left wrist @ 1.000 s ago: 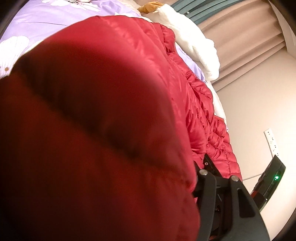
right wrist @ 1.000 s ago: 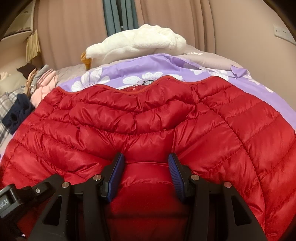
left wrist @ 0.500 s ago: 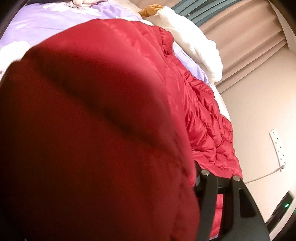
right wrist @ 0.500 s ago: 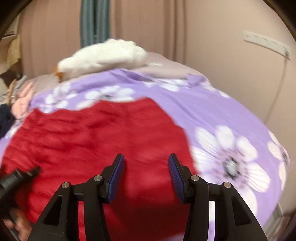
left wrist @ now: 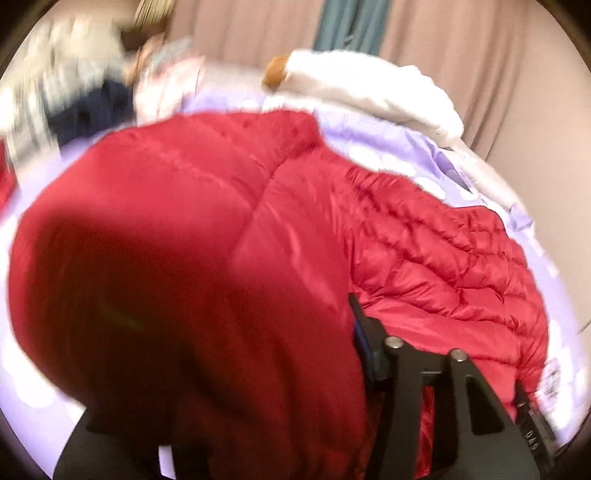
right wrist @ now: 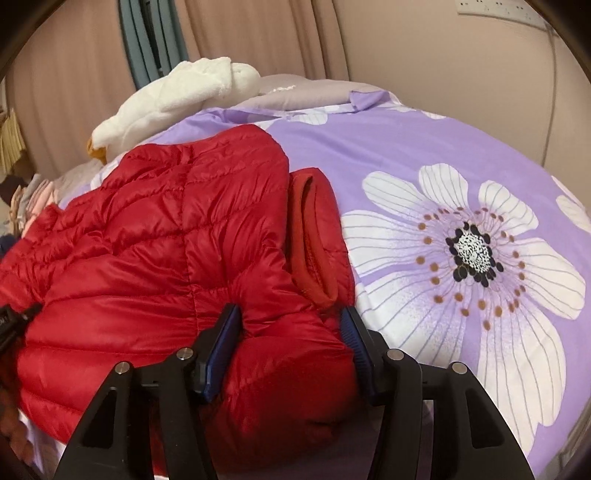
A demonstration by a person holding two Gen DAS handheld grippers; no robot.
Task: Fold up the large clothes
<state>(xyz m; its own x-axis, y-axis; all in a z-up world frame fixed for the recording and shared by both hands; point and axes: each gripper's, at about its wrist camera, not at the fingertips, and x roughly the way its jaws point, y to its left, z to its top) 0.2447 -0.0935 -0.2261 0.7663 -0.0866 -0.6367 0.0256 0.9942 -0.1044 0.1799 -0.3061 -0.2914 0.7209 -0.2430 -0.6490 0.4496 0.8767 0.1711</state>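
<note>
Jaws of the right gripper (right wrist: 290,343) stand apart, and we see a puffy fold of the red down jacket (right wrist: 166,251) bulging up between the blue pads (right wrist: 221,339); both pads look to touch the fabric, but we cannot tell if they pinch it or just straddle it. On the left gripper (left wrist: 354,354) only one black finger with a sliver of blue pad (left wrist: 364,347) shows at lower centre-right of the frame; the other finger is buried under the red down jacket (left wrist: 424,251), so we cannot tell how those jaws stand. A big blurred mass of jacket fills the left and centre of that view, draped right over the gripper.

Jacket in the right wrist view lies bunched across the left and centre of the frame, quilted side up, a rolled collar or cuff edge (right wrist: 314,236) just right of the main body. It rests on the purple bedspread (right wrist: 406,147), whose large white flower print (right wrist: 469,251) takes up the right half.

White fluffy garment (right wrist: 184,92) lies at upper left beyond the jacket, with a grey pillow (right wrist: 295,92) beside it. Beige curtains (right wrist: 240,33) and a teal strip hang behind. Power strip (right wrist: 495,7) sits on the wall at upper right. Left wrist view shows a blurred clothes pile (left wrist: 74,99) at upper left.
</note>
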